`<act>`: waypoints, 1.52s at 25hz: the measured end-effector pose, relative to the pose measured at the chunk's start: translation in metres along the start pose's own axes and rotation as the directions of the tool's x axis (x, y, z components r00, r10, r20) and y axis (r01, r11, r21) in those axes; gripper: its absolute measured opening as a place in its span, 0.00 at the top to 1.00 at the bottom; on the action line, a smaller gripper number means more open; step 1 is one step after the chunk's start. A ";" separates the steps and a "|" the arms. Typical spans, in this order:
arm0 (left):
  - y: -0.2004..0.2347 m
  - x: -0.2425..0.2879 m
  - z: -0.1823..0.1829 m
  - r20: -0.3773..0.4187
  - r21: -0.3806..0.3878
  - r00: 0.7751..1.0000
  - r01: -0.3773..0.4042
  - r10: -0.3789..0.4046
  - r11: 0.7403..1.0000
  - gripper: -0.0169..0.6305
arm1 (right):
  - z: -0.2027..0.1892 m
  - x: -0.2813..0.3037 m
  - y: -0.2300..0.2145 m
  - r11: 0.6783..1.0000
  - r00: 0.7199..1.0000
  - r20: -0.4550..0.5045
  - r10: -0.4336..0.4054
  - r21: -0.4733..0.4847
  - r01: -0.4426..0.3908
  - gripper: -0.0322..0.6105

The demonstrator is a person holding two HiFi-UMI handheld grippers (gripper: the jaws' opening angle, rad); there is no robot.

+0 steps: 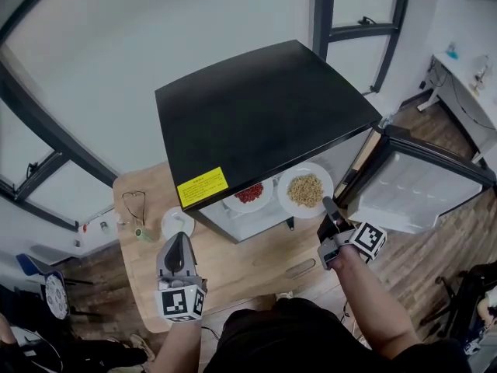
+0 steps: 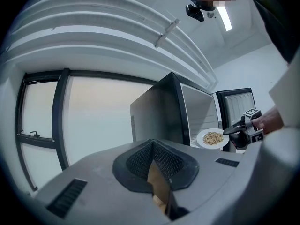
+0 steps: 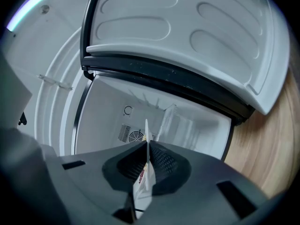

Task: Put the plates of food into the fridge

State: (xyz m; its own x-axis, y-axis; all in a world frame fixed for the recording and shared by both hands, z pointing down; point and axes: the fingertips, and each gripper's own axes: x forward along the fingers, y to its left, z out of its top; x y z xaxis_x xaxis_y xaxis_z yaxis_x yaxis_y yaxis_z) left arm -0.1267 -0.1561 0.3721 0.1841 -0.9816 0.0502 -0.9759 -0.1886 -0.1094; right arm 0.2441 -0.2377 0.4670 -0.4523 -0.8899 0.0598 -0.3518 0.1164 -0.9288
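A white plate of tan grains (image 1: pixel 305 190) hangs level in front of the open black fridge (image 1: pixel 256 107), just outside its upper shelf. My right gripper (image 1: pixel 329 207) is shut on the plate's near rim. In the right gripper view the plate (image 3: pixel 145 177) shows edge-on, clamped between the jaws, with the white fridge interior (image 3: pixel 112 116) behind it. A second plate, with red food (image 1: pixel 249 195), sits on the shelf inside. My left gripper (image 1: pixel 180 249) is shut and holds nothing; it hovers over the wooden table (image 1: pixel 256 263). From the left gripper view the grain plate (image 2: pixel 213 138) and the right gripper (image 2: pixel 238 133) appear beside the fridge (image 2: pixel 164 111).
The fridge door (image 1: pixel 423 185) stands wide open to the right. A small white dish (image 1: pixel 178 221), a wire-framed object (image 1: pixel 133 205) and a green item (image 1: pixel 144 235) lie on the table left of the fridge. Wooden floor (image 1: pixel 458 239) lies to the right.
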 end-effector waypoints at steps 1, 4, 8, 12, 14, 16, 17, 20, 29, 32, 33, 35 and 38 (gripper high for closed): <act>0.000 0.001 0.000 -0.001 0.000 1.000 -0.005 0.005 1.000 0.97 | 0.002 0.004 0.000 1.000 1.000 0.001 0.000 -0.004 0.000 0.90; -0.001 0.003 0.000 -0.002 0.001 1.000 -0.016 0.016 1.000 0.97 | 0.007 0.014 0.000 1.000 1.000 0.005 -0.001 0.003 0.001 0.90; 0.000 0.007 0.002 -0.006 0.012 1.000 -0.030 0.030 0.999 0.97 | 0.012 0.027 -0.002 1.000 1.000 0.012 0.001 0.017 -0.001 0.90; 0.004 0.008 0.004 -0.011 0.021 0.999 -0.046 0.046 0.999 0.97 | 0.018 0.037 -0.007 1.000 1.000 0.022 -0.019 0.025 0.019 0.90; 0.007 0.009 0.003 -0.016 0.023 0.998 -0.056 0.056 0.998 0.97 | 0.021 0.044 -0.007 1.000 1.000 0.026 -0.011 0.015 0.011 0.90; 0.009 0.010 0.002 -0.018 0.024 0.998 -0.065 0.065 0.998 0.97 | 0.024 0.050 -0.006 1.000 1.000 0.025 -0.006 0.003 0.006 0.90; 0.010 0.010 0.002 -0.018 0.024 0.997 -0.068 0.069 0.997 0.97 | 0.025 0.053 -0.007 1.000 1.000 0.024 -0.009 -0.002 0.009 0.90; 0.010 0.011 0.000 -0.021 0.023 0.997 -0.075 0.076 0.997 0.97 | 0.028 0.061 -0.006 1.000 1.000 0.020 -0.011 -0.029 0.012 0.90; 0.022 0.002 -0.009 -0.055 0.022 0.991 -0.119 0.120 0.993 0.97 | 0.035 0.086 -0.001 0.985 1.000 -0.001 -0.021 -0.170 0.021 0.90; 0.025 0.002 -0.015 -0.065 0.015 0.989 -0.130 0.130 0.991 0.97 | 0.037 0.094 0.001 0.968 0.999 -0.007 -0.035 -0.249 0.032 0.89; 0.025 0.002 -0.016 -0.066 0.012 0.989 -0.131 0.132 0.991 0.97 | 0.038 0.096 0.002 0.957 0.999 -0.013 -0.048 -0.287 0.043 0.89; 0.025 0.003 -0.019 -0.069 0.006 0.988 -0.135 0.135 0.991 0.97 | 0.038 0.099 0.002 0.923 0.996 -0.025 -0.089 -0.379 0.073 0.89; 0.025 0.003 -0.024 -0.076 -0.003 0.987 -0.145 0.144 0.989 0.97 | 0.036 0.102 -0.002 0.856 0.988 -0.039 -0.147 -0.506 0.107 0.85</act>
State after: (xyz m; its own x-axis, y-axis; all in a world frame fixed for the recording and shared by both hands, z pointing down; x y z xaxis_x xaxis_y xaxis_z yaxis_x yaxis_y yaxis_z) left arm -0.1532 -0.1632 0.3931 0.0322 -0.9935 0.1092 -0.9927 -0.0445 -0.1121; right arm 0.2282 -0.3444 0.4613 -0.4273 -0.8794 0.2101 -0.7641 0.2270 -0.6039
